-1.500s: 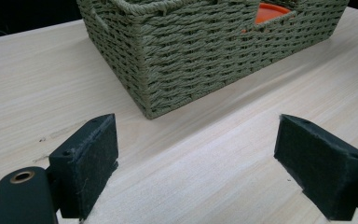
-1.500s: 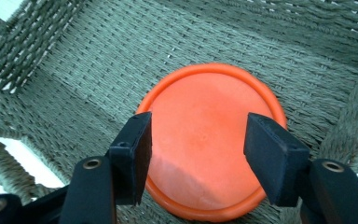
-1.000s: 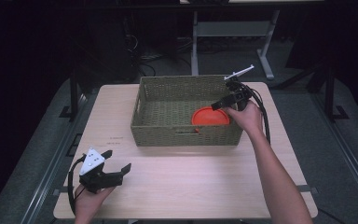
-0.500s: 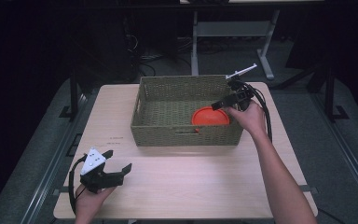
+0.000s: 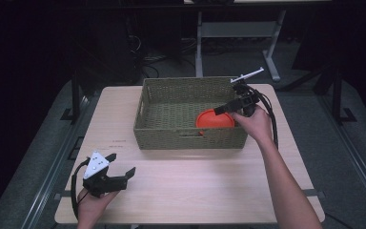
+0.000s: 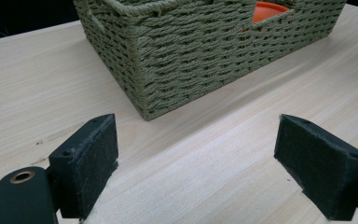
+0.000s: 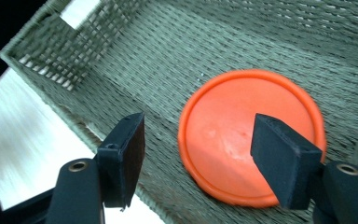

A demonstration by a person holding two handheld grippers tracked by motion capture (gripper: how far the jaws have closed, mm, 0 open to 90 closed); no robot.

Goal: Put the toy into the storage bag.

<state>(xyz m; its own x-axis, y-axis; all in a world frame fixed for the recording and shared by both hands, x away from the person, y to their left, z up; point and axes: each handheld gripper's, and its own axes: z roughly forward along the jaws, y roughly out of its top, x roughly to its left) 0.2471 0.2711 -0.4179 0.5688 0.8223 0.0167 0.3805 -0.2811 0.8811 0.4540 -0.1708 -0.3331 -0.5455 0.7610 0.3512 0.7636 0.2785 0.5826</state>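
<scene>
The orange disc is lying flat on the floor of the woven basket, in the basket's near-right corner – roughly 4 o'clock from the basket's centre in the high view.

The right gripper is hovering inside the basket just above the disc, coming in from about 2 o'clock over the right rim. In the right gripper view the right gripper is standing wide, jaws apart w/ nothing pressed between them; the disc is sitting below and beyond the pads, mostly toward 1 o'clock from the gap, w/ the right-hand pad overlapping its face and the left-hand pad over bare weave. The jaws have just been opening a little, nothing between them.

Key relation – the disc is round, so no long axis to line up; prob. the jaws need to straddle its rim or its full width, and whether the present opening spans it, can't tell.

The left gripper is resting near the table's front-left edge, well apart from the basket, at about 7 o'clock from it. The left gripper is also standing wide and empty, pointing at the basket's near wall. So the right hand is much the nearer one.
</scene>
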